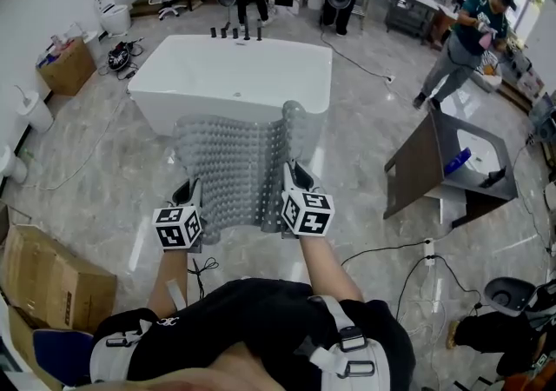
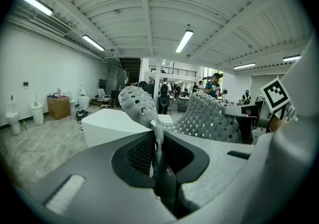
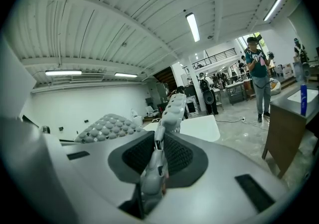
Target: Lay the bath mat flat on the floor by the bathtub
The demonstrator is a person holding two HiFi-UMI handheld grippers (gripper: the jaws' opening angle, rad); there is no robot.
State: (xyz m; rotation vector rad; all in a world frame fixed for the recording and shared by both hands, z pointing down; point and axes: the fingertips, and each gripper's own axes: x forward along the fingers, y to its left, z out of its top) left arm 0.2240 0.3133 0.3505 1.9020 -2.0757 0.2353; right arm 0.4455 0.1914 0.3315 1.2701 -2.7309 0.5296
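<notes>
A grey, bumpy bath mat with small holes hangs spread between my two grippers, in the air in front of the white bathtub. My left gripper is shut on the mat's near left corner. My right gripper is shut on the near right corner. In the left gripper view the mat rises from the pinched jaws and arches away to the right. The right gripper view shows the mat's edge clamped between the jaws and curling upward. The mat's far end droops toward the floor near the tub.
Marble floor lies between me and the tub. A cardboard box sits at the near left, a grey vanity cabinet at the right with cables on the floor. A person stands at the far right. Toilets line the left wall.
</notes>
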